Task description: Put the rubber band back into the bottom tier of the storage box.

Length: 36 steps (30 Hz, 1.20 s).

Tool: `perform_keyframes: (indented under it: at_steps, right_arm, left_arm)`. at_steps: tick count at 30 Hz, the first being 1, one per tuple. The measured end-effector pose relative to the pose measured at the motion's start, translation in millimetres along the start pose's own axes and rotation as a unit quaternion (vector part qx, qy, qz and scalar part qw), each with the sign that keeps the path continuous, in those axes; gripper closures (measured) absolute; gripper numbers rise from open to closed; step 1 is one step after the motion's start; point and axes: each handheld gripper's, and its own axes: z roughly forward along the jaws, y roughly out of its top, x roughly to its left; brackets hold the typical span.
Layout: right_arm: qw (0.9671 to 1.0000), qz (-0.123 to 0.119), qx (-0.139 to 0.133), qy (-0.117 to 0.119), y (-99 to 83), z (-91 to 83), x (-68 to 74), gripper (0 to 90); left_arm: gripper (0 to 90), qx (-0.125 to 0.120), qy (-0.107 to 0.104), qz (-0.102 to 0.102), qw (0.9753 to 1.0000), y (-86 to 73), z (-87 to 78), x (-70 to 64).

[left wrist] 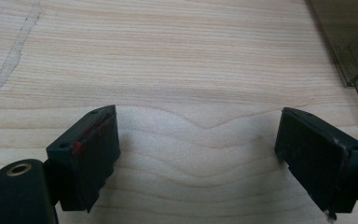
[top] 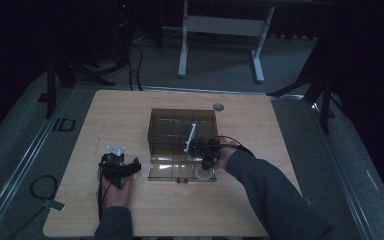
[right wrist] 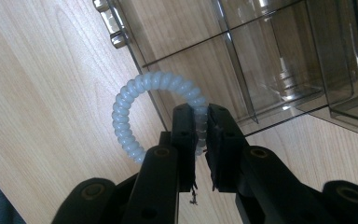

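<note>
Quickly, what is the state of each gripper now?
Left gripper: open, holding nothing, over the table.
Right gripper: closed on the hair tie, beside the box.

Pale, translucent spiral hair tie (right wrist: 135, 116), coiled into a ring, pinched at one side between the right tool (right wrist: 201, 135) jaws, held over the open lid (right wrist: 205, 60) of the smoky plastic box.
</note>
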Motion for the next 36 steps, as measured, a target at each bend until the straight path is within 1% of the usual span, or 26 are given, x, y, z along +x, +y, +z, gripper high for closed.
perform_keyframes:
  at_steps: [4,13,16,22,29,36]
  right_arm:
    - [1.0000,0.004,0.002,-0.004,0.4,0.4,-2.7,81.8]
    - [0.9999,0.014,0.005,-0.003,-0.5,3.8,-10.2,81.8]
    - [0.9998,0.016,0.002,-0.010,-0.5,4.6,-12.1,81.9]
    - [0.9997,0.021,0.002,-0.012,0.6,7.2,-14.9,81.8]
    - [0.9997,0.019,0.004,-0.014,2.5,10.2,-16.0,81.8]
    - [0.9996,0.016,0.013,-0.020,4.3,16.6,-18.4,81.7]
  left_arm:
    - [13.8,0.000,0.000,0.000,1.0000,0.0,0.0,0.0]
    - [13.8,0.000,0.000,0.000,1.0000,0.0,0.0,0.0]
    - [13.8,0.000,0.000,0.000,1.0000,0.0,0.0,0.0]
    - [13.8,0.000,0.000,0.000,1.0000,0.0,0.0,0.0]
    - [13.8,0.000,0.000,0.000,1.0000,0.0,0.0,0.0]
    - [13.8,0.000,0.000,-0.001,1.0000,-0.1,0.0,-0.1]
